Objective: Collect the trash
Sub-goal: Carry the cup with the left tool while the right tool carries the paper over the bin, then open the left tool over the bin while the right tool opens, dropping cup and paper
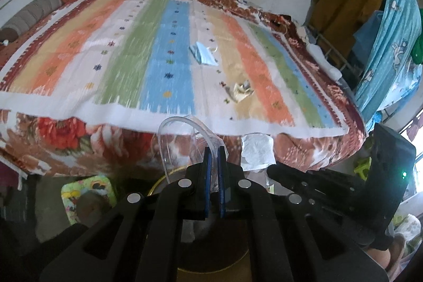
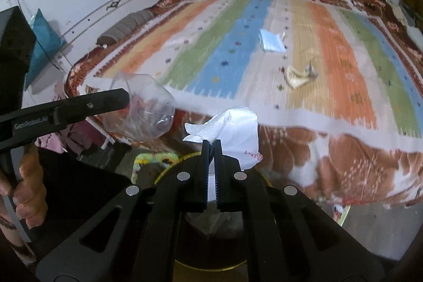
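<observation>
Left gripper [image 1: 214,149] pinches a clear plastic cup [image 1: 179,139] by its rim, and the right gripper [image 2: 211,143] pinches a white wrapper [image 2: 232,128], both over a dark bin [image 2: 211,242] beside the bed [image 2: 343,149]. Thin and slippery, the cup could slip and miss. A blue mask [image 1: 205,53] and yellow wrapper [image 1: 239,91] wait on the blanket

On the bed [image 1: 79,44]: face mask [image 1: 203,53] lies toward the middle, crumpled wrapper [image 1: 239,91] nearer and to its right, the two apart. Pillow roll [image 1: 29,15] at the bed's far left edge. Off the near edge: plastic cup [image 1: 182,139] left of tissue [image 1: 257,152], each in a hand-held gripper, above the bin [image 1: 211,274]; stool [image 1: 87,192] on the floor to the left.
</observation>
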`<state>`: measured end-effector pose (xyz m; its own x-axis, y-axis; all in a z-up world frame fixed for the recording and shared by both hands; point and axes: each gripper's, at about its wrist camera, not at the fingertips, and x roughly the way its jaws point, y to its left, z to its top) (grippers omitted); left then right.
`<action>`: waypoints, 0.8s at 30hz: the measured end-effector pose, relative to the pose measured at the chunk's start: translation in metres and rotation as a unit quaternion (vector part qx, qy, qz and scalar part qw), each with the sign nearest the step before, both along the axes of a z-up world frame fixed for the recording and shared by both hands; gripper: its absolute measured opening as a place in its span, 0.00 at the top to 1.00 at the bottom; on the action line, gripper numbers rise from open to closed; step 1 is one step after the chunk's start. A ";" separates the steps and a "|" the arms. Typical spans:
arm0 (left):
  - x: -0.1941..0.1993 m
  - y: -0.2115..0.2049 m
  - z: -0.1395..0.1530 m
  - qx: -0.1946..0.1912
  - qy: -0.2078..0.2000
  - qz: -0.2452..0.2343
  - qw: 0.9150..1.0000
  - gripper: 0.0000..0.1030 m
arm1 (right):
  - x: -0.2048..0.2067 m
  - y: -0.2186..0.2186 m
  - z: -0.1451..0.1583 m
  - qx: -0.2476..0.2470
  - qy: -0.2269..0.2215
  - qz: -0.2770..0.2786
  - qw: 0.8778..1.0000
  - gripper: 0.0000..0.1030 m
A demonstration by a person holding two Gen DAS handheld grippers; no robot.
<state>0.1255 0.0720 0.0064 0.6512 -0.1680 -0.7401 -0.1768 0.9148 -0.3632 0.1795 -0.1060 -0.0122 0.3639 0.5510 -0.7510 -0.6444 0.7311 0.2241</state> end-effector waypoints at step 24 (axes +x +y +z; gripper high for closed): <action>-0.019 -0.033 -0.062 0.000 0.099 -0.004 0.995 0.96 | -0.032 -0.002 -0.065 -0.082 0.073 -0.012 0.994 0.97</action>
